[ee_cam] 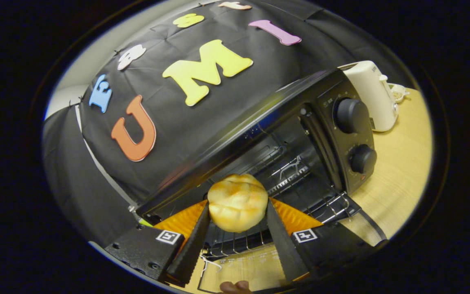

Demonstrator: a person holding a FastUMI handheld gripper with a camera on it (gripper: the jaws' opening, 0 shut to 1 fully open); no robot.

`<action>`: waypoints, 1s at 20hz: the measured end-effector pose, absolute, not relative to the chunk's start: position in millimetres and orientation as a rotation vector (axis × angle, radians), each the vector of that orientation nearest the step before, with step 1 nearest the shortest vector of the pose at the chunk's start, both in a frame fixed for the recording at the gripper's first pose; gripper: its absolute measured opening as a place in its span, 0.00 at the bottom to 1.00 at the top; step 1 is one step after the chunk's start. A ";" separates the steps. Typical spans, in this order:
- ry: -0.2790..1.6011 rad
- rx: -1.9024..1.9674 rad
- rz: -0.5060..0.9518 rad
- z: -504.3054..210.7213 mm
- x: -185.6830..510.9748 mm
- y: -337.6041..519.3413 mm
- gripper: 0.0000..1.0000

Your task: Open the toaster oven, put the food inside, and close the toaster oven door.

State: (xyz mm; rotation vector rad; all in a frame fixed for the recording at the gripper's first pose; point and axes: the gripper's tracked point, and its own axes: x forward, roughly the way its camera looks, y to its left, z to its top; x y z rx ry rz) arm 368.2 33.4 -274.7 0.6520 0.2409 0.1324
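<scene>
I have the gripper [238, 212] closed on a round bread bun [237, 202], with one finger pressing each side of it, so the jaws are about as wide as the bun. The bun is golden on top and sits up at the fingertips [205, 212]. Right behind the bun is the toaster oven [300, 122]. Its door [259, 265] is open and folded down flat under the bun and the fingers. I can see the wire rack [288, 171] inside the oven, just past the bun. Two round knobs [351, 115] sit on the oven's front panel, beside the opening. Past the knob side of the oven stands a white toaster [375, 94], on the same wooden table [402, 163]. Below the door I can see a bit of a hand [235, 287].
</scene>
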 end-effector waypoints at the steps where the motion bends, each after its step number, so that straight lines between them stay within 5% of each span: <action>1: 0.229 0.649 0.120 -274.3 373.2 30.4 0.86; 12: 0.267 0.599 0.106 -265.6 375.3 27.7 1.00; 20: 0.276 0.541 0.126 -246.9 316.1 19.0 1.00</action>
